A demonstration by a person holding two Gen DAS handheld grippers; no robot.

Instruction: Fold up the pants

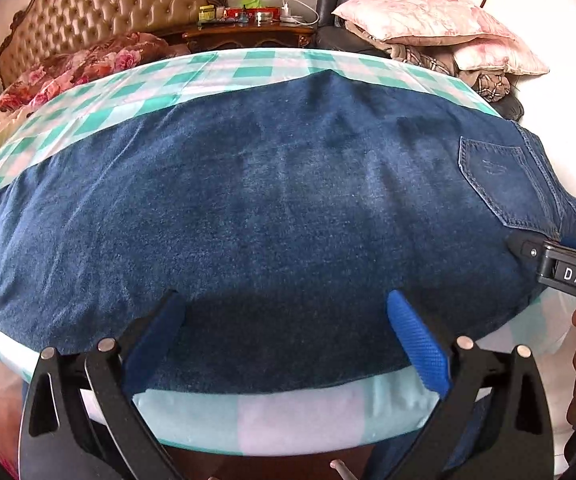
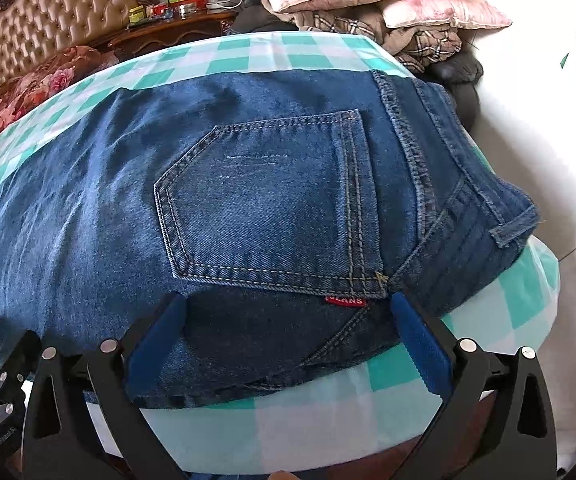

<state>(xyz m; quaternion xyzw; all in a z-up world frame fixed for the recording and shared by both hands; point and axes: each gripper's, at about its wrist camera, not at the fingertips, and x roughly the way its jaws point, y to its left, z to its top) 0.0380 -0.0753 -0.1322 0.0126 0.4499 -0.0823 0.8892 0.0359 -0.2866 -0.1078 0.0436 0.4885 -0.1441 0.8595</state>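
Both hand-held grippers, left (image 1: 286, 336) and right (image 2: 288, 338), sit wide apart, empty, mid-bottom of frame over dark blue denim jeans (image 1: 268, 208); I'd pinch both layers at the near edge evenly.

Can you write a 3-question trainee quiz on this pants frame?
1. True or false: both the left gripper and the right gripper have their fingers spread open.
2. What lies under the jeans? A) bare wood B) green-and-white checkered cloth C) floral quilt
3. Fill in: the right gripper faces the back ____ of the jeans.

Key: 1 true; 2 B; 3 pocket.
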